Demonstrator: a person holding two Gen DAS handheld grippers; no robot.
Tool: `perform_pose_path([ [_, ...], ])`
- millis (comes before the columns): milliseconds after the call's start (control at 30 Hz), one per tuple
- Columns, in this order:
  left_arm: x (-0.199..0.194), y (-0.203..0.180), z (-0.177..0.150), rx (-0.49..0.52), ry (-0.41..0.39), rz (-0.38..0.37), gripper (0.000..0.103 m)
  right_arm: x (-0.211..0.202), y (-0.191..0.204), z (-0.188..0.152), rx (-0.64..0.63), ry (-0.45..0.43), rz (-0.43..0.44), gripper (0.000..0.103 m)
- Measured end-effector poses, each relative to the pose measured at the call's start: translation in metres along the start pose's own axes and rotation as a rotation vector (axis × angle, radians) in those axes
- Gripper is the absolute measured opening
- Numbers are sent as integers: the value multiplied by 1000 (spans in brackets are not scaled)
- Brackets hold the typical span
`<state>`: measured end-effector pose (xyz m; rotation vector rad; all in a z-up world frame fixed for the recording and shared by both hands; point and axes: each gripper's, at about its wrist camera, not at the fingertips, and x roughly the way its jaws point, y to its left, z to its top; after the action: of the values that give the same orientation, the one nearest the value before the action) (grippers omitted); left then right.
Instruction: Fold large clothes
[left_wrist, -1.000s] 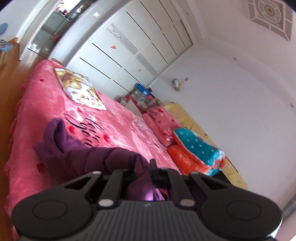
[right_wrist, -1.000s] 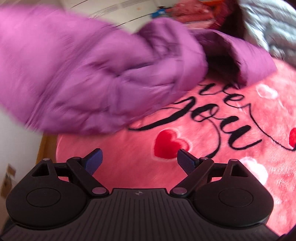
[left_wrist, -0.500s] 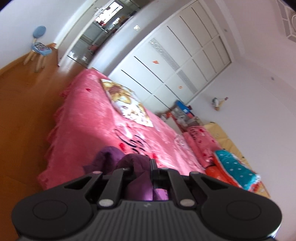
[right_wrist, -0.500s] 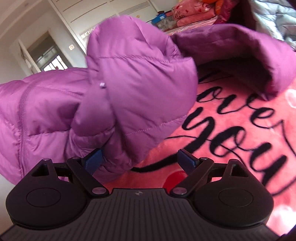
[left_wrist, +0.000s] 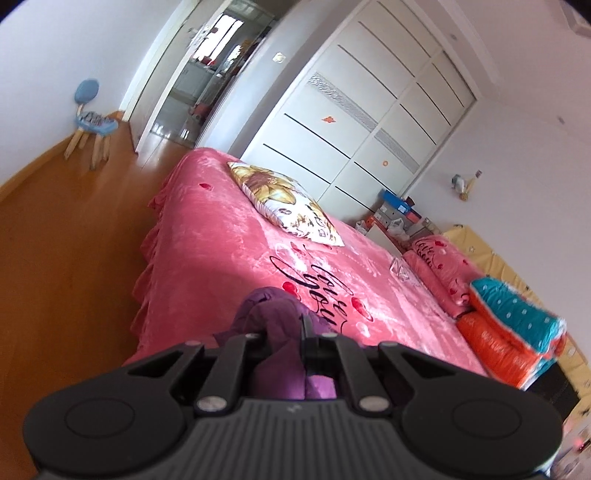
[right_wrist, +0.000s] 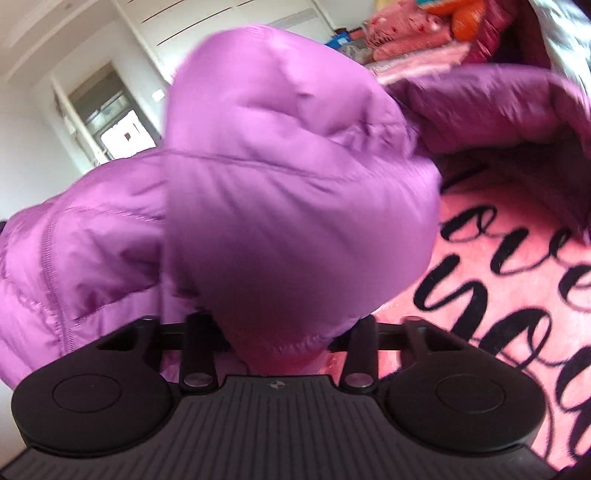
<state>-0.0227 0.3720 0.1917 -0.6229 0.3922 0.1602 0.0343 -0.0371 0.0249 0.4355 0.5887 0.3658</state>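
Note:
A purple puffer jacket hangs over the pink bedspread with black script. My left gripper is shut on a bunched fold of the jacket, held above the bed's near edge. In the right wrist view the jacket's padded bulk fills the frame and drapes between the fingers of my right gripper; the fingertips are hidden under the fabric, and the jaws look closed in on it.
A flowered cushion lies on the bed's far part. Folded pink and orange-teal quilts are stacked at the right. A white wardrobe stands behind. Wooden floor and a small blue chair are at the left.
My left gripper lifted the jacket and tilted, showing more floor and doorway. My right gripper moved into the jacket and its open jaws closed in around the fabric.

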Motion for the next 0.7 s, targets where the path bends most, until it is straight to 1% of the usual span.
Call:
perform_pose_path([
  [67,-6,-6,-5,33,-3,-6,5,-6,7,3,-26,7,-11,27],
  [167,-16,-17,-12,85,0,-21,5,-18,11,8,-16,10,-18,21],
  [333,-38,-34,-18,142,26,-71,5,-58,5,27,22,-5,2,17],
  [367,-43,-37,-19,151,32,-81,5,-70,5,30,15,-9,2,17],
  [400,-49,-40,-21,162,39,-92,5,-94,8,37,-2,-22,-3,17],
  [433,-52,-44,-23,173,46,-100,5,-94,8,37,-2,-22,-3,16],
  [467,-56,-47,-27,185,56,-109,5,-116,5,46,-2,-46,-3,15],
  [500,-62,-51,-31,195,69,-121,5,-116,5,46,-2,-46,-3,14],
  [633,-77,-66,-54,227,124,-173,5,-164,-3,59,36,-108,-14,12],
  [667,-81,-70,-62,235,149,-187,5,-173,-5,65,42,-123,-23,12],
  [700,-84,-73,-73,245,177,-200,5,-183,-8,67,27,-140,-62,12],
])
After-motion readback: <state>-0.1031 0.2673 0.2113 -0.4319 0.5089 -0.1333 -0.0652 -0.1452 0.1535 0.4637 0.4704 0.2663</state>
